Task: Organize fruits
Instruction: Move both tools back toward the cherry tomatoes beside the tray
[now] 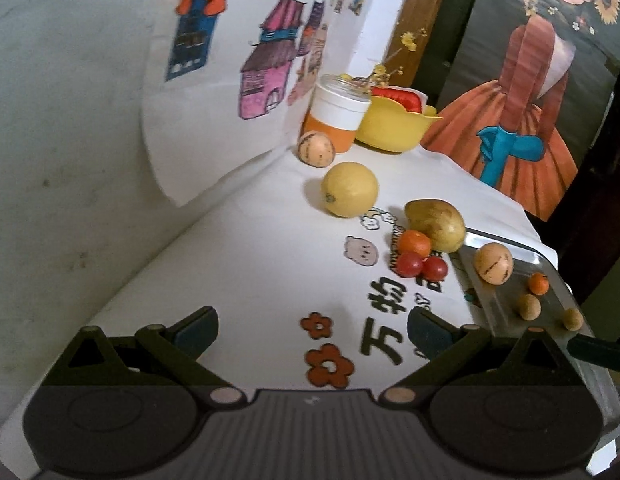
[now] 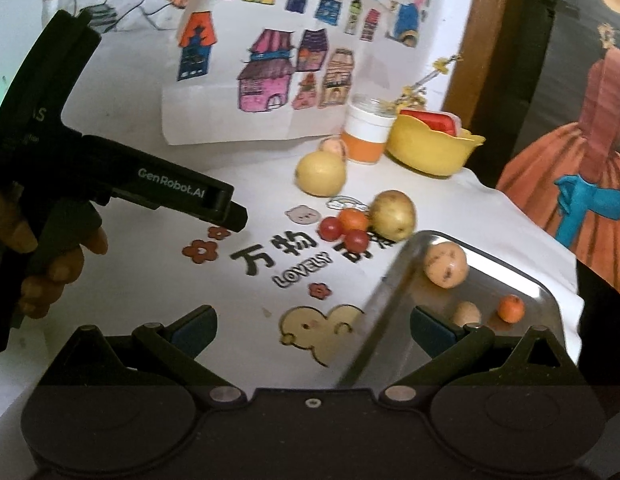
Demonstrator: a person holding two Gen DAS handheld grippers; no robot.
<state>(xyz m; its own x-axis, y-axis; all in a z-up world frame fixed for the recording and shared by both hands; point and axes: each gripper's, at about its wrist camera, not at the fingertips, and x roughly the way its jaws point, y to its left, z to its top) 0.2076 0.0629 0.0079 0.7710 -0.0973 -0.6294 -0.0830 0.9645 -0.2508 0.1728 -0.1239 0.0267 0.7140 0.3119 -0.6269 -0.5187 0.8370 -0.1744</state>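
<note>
My left gripper (image 1: pixel 312 330) hung over the white printed cloth (image 1: pixel 238 280) with its jaws spread wide and nothing between them; in the right wrist view that same tool (image 2: pixel 182 196) pointed toward three o'clock, held in my left hand (image 2: pixel 50 264), well short of any fruit. From it the loose fruit lay ahead and to the right: the striped tan fruit (image 1: pixel 316 148) and the yellow round fruit (image 1: pixel 349 189) near twelve o'clock, far back beside the orange-and-white jar (image 1: pixel 336 116); then the cluster at one o'clock, a small orange fruit (image 1: pixel 415 242) touching two red cherry tomatoes (image 1: pixel 422 266), with the greenish-yellow mango (image 1: pixel 436 224) just behind them, its long axis running roughly ten to four. Further right sat the metal tray (image 2: pixel 394 280), already holding a tan speckled fruit (image 2: pixel 445 263), a small brown one (image 2: pixel 467 313) and a tiny orange one (image 2: pixel 511 308). My right gripper (image 2: pixel 312 330) was likewise fully parted and empty, its right finger over the tray's near edge, the cluster at twelve o'clock ahead of it. I judged the right hand nearer both the cluster and the tray, so the next pick was probably its job; the mango's axis would want the jaws across its narrow width.
</note>
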